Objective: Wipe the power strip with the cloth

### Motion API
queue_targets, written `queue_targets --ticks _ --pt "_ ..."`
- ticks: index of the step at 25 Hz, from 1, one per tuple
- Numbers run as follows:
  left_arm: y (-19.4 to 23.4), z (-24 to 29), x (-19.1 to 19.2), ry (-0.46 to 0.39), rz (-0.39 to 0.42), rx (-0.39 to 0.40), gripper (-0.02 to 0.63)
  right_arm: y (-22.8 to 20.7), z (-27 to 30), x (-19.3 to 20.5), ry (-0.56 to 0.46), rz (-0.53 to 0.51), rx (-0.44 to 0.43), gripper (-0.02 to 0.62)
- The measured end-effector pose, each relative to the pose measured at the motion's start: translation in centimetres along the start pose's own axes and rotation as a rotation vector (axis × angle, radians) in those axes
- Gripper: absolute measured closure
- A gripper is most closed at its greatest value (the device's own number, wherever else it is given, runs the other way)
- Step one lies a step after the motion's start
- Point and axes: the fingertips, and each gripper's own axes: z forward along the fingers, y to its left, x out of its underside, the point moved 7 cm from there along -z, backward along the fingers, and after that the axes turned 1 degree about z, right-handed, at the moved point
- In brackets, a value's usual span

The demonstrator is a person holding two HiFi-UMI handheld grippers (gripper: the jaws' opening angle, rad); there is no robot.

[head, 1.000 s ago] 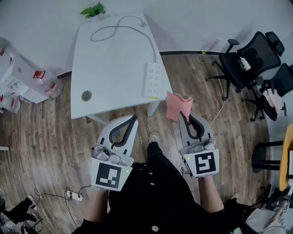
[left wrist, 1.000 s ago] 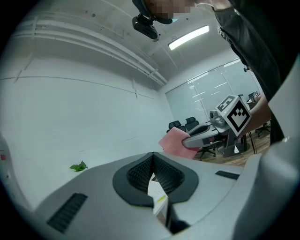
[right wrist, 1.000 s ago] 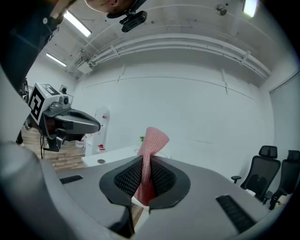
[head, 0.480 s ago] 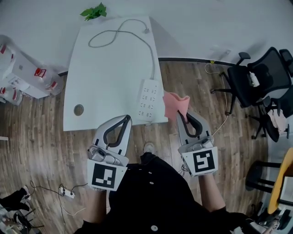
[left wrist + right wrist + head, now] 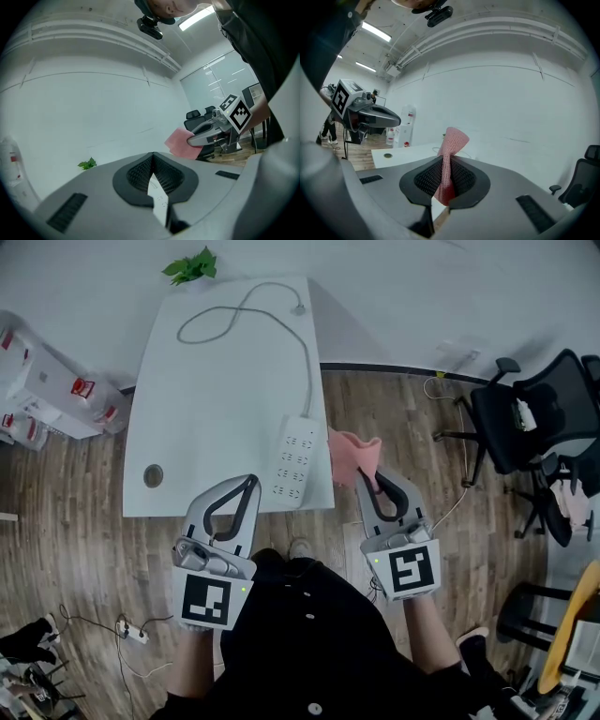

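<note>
Pink cloth (image 5: 353,455), clamped in the right gripper (image 5: 367,480), has come nearer, now beside the strip (image 5: 293,458). Left gripper (image 5: 246,484) closed, empty. Wiping looks about to begin.

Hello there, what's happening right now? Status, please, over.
Left tongs shut, empty. Right tongs shut on pink cloth. Power strip at table edge, cloth not yet on it. Nothing blocking it.

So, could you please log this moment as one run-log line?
left gripper: shut, empty | right gripper: shut on cloth | strip: on table, cloth not touching
</note>
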Motion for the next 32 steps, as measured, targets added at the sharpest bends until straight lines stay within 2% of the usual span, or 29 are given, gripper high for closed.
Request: queue_targets --ticks 18,23,32 --pt "3.6 2.5 1.4 0.012 -0.029 0.052 0.595 -0.6 4.1 1.1 0.1 -0.005 0.04 0.538" --pt "4.2 2.9 1.9 0.006 -0.029 0.059 0.595 -2.0 6.4 2.8 0.106 -0.025 0.071 0.538" --pt "5.3 2.1 2.5 0.042 -0.04 0.007 0.595 -3.4 12.0 7.7 0.261 -0.103 0.016 0.538"
